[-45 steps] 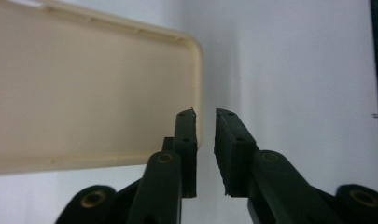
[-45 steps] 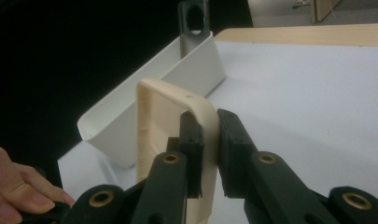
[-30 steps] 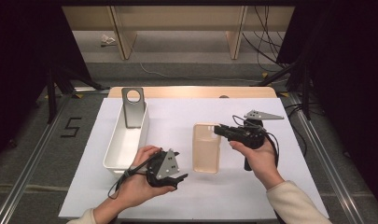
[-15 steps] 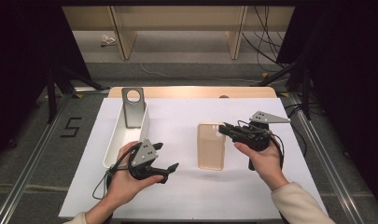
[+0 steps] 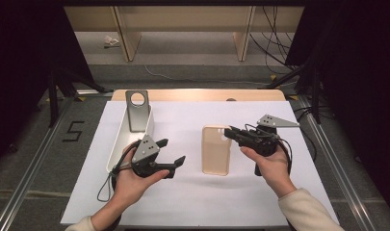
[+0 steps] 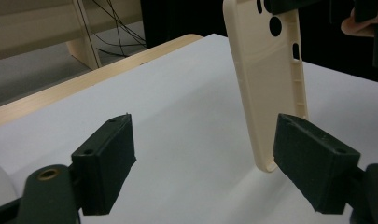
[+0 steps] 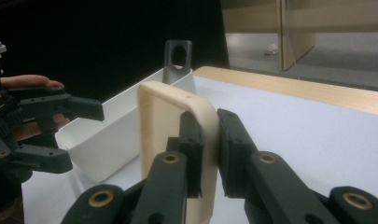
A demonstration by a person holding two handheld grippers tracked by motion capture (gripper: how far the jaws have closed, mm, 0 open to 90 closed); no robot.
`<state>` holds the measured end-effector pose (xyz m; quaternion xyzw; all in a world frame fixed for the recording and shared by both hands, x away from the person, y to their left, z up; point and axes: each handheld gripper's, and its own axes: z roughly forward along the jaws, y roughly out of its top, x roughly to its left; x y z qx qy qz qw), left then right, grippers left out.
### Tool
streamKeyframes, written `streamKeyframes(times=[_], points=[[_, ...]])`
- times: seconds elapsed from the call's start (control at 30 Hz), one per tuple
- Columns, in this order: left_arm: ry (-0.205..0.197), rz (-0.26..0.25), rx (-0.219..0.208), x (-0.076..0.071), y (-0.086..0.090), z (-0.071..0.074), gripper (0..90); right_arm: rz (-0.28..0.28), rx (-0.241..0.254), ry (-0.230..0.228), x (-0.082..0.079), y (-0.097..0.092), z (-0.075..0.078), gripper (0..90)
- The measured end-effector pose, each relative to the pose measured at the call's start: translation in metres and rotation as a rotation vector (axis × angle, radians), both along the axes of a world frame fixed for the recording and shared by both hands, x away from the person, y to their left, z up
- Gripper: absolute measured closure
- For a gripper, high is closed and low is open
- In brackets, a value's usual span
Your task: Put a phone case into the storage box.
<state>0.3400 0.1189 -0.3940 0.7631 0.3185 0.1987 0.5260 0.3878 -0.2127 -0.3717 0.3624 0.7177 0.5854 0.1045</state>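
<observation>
Phone case [image 6: 266,88] ran off the top edge in the left gripper view; its upper end sat behind dark gripper parts. In the right gripper view the case [image 7: 170,121] foot was hidden behind the black jaws. Tray [image 7: 116,135] interior unseen there.

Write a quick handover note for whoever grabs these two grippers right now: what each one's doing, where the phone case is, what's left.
Right gripper: shut on the top edge of the beige phone case, holding it tilted up from the white table cover.
Left gripper: open, nothing between its jaws, which have just been opening; it points at the case's lower end.
White bin: at the left, a grey stand at its far end.
Done: case gripped.
Left: probably take the case with the left gripper; destination unclear.
</observation>
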Motion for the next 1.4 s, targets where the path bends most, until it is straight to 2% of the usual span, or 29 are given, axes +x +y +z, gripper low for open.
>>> streamKeyframes(times=[0.43,0.67,1.0,1.27,1.4], points=[[-0.014,-0.039,-0.013,0.01,-0.029,0.014,25.3,-0.001,0.002,-0.004,-0.002,0.005,0.0,81.6],[-0.011,-0.041,-0.014,0.016,-0.044,0.018,34.3,-0.004,0.003,-0.006,-0.003,0.006,0.0,81.6],[-0.001,-0.006,-0.042,0.027,-0.058,0.026,48.9,-0.007,-0.002,-0.009,-0.003,0.007,0.0,81.6],[0.038,0.029,-0.064,0.032,-0.062,0.026,61.0,-0.006,-0.003,-0.012,-0.004,0.009,0.0,81.5],[0.043,0.04,-0.071,0.033,-0.062,0.026,65.7,-0.008,-0.005,-0.013,-0.004,0.008,0.0,81.6]])
